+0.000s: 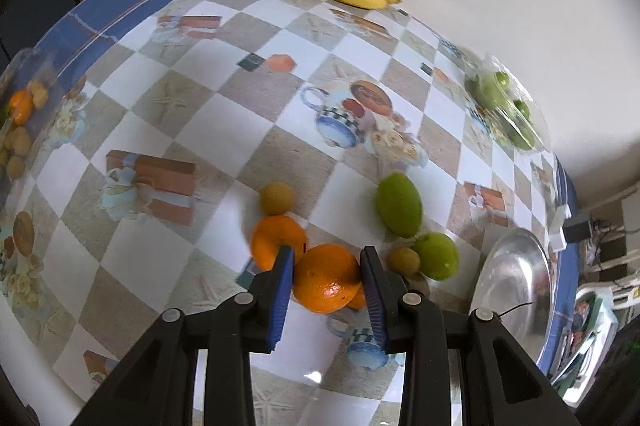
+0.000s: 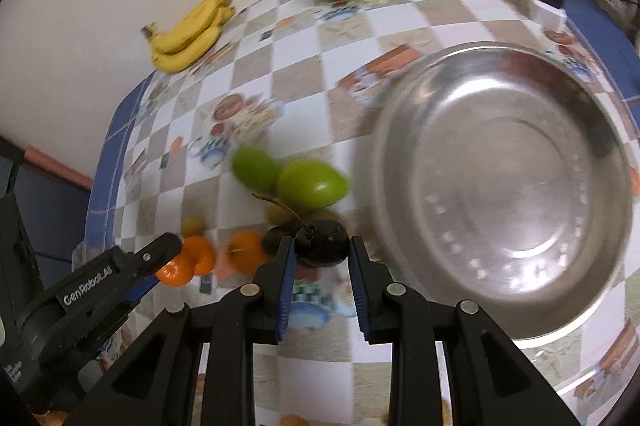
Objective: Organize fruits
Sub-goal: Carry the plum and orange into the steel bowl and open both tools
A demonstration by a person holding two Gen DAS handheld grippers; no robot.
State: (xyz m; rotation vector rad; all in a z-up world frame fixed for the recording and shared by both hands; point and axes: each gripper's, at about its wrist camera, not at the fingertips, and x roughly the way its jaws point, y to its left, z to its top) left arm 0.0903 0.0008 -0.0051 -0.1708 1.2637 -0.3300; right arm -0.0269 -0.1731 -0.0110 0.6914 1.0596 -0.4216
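My left claw (image 1: 328,280) clenched on an orange (image 1: 326,278), my right claw (image 2: 322,252) gripping a dark plum (image 2: 323,244), steel bowl (image 2: 400,153) right of frame

The left gripper (image 1: 327,280) is a black plastic two-finger tool, each finger faced on its inner side with a ribbed blue pad (image 1: 282,296). Behind the fingers, angular black linkage arms spread outward, with triangular cut-outs in their outer members. Round silver pivot pins (image 1: 171,315) sit at the joints, four across the width. The right gripper (image 2: 322,278) has the same build: black fingers, ribbed blue pads (image 2: 285,298), black linkage arms and four silver pins (image 2: 249,290). Seen from the side in the right wrist view, the left tool's black body carries white lettering (image 2: 87,286) reading "GenRobot.AI" (a smaller white label lower down is too blurred to read).
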